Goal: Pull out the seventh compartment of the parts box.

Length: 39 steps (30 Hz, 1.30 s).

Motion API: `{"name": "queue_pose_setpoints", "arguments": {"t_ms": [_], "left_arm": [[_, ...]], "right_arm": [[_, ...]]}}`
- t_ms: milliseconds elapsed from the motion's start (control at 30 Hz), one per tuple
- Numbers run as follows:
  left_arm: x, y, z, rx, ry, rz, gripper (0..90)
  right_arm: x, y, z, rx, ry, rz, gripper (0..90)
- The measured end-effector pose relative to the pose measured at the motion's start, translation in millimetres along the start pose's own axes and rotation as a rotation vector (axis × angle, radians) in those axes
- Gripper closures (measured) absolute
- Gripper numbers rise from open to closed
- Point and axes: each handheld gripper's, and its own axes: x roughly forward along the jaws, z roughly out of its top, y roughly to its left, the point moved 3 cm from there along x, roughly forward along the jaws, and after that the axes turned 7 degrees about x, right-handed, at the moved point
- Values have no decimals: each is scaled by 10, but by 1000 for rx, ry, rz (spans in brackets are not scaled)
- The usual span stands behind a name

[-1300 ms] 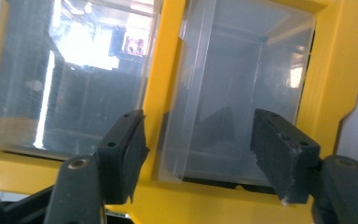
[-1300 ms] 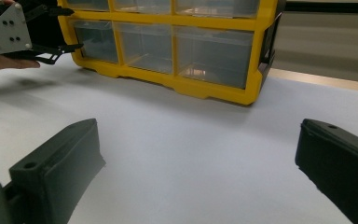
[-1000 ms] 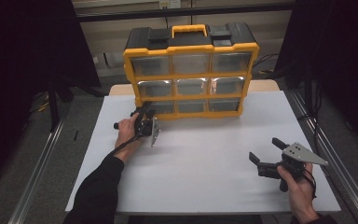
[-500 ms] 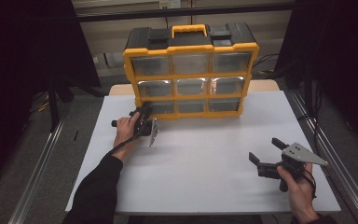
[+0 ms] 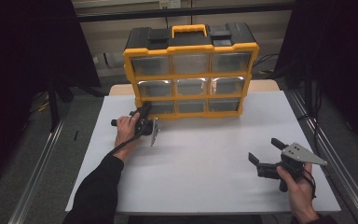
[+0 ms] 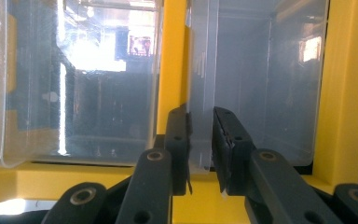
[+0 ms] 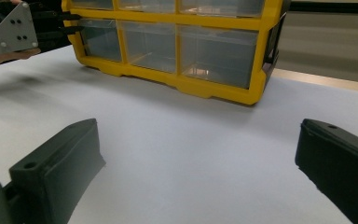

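The left gripper (image 6: 200,154) pinches a clear drawer's (image 6: 256,84) edge in the yellow organizer (image 5: 191,70); the right gripper (image 5: 266,154) rests wide open, empty, on the white surface (image 5: 205,163).

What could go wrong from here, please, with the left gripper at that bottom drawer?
The left gripper has its jaws nearly closed around a thin clear edge of the bottom-left drawer, so the hold looks slight and could slip on a pull. The yellow organizer stands free on the white table, and the right gripper is open and well away from it, so a tug might drag the cabinet forward.
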Motion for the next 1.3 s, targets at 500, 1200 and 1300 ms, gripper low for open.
{"name": "queue_pose_setpoints", "arguments": {"t_ms": [500,1200,1300], "left_arm": [[-9,-19,0,-28,13,-1,781],[-47,-67,36,-110,-79,62,780],[-82,-65,27,-102,-55,50,780]], "right_arm": [[-8,1,1,3,-1,-2,0],[-19,6,3,8,-5,-1,0],[-22,5,3,7,-6,1,0]]}}
